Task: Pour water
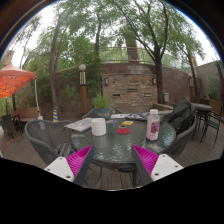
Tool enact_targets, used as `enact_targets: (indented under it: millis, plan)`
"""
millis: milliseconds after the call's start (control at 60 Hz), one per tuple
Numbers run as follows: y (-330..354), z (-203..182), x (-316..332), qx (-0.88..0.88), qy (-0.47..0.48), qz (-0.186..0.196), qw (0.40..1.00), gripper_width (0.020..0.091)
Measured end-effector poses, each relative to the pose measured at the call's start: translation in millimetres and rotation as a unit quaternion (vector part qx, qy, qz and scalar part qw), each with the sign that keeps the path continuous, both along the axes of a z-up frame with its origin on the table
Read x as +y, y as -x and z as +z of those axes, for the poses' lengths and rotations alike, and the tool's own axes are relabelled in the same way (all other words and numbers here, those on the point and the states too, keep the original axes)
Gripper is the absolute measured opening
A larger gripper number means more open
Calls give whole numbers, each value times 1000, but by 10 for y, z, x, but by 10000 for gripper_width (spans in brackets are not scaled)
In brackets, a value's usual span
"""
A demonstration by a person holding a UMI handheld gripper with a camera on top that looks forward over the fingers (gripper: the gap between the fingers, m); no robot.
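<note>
Reading from left to right, we first see an orange umbrella (14, 78) at the far side of the patio, with trees (90, 30) rising above it and across the whole background. Below the umbrella stands a dark metal chair (45, 140), drawn up to the near left side of a round glass table (112, 148).

On the table we note flat papers (79, 125) lying toward its left part, and just to their right a white cup (98, 127) standing upright. Near the middle of the table lies a small red and yellow item (124, 130) that we cannot identify. To its right stands a bottle (153, 124) with a pale cap and a pink body, upright on the tabletop; this is the only vessel we can connect with pouring water, and we cannot tell how full it is. The cup and the bottle stand apart, with the small item between them.

Behind the table we see a brick wall (130, 88) with a post (83, 88) at its left. At the far right are more dark chairs (195, 118).

The gripper (112, 160) is in the foreground, its two fingers carrying magenta pads (79, 158). The jaws stand wide apart and hold nothing; we see only the near edge of the table through the gap. The cup and the bottle both lie well beyond the fingertips, the cup ahead of the left finger and the bottle ahead of the right.
</note>
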State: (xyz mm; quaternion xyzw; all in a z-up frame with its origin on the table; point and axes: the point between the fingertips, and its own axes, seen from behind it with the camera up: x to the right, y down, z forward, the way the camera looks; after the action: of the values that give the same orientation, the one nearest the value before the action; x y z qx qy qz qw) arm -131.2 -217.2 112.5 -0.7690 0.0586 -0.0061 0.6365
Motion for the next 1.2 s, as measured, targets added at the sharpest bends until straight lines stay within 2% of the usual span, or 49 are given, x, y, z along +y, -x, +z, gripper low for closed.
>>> enact_targets:
  millis: [67, 117, 317, 500, 617, 800, 867, 917, 1000, 1200]
  plan:
    - [89, 1, 26, -1, -5, 24, 1000, 834]
    - [73, -9, 75, -1, -6, 26, 1000, 822]
    - [-531, -116, 474, -13, -17, -24, 999, 813]
    - [-1767, -316, 1148, -37, -12, -71, 997, 814]
    - [-2085, -386, 1573, -51, -12, -76, 996, 827]
    - [-2307, -237, 2081, -62, -32, -75, 995, 823]
    - [-2433, -204, 2221, -61, -28, -84, 994, 742]
    - [-2447, -224, 2304, -52, -20, -85, 995, 541]
    - [-2468, -223, 2362, -46, -34, -104, 993, 511]
    - [-2360, -223, 2472, -101, -34, -101, 989, 436]
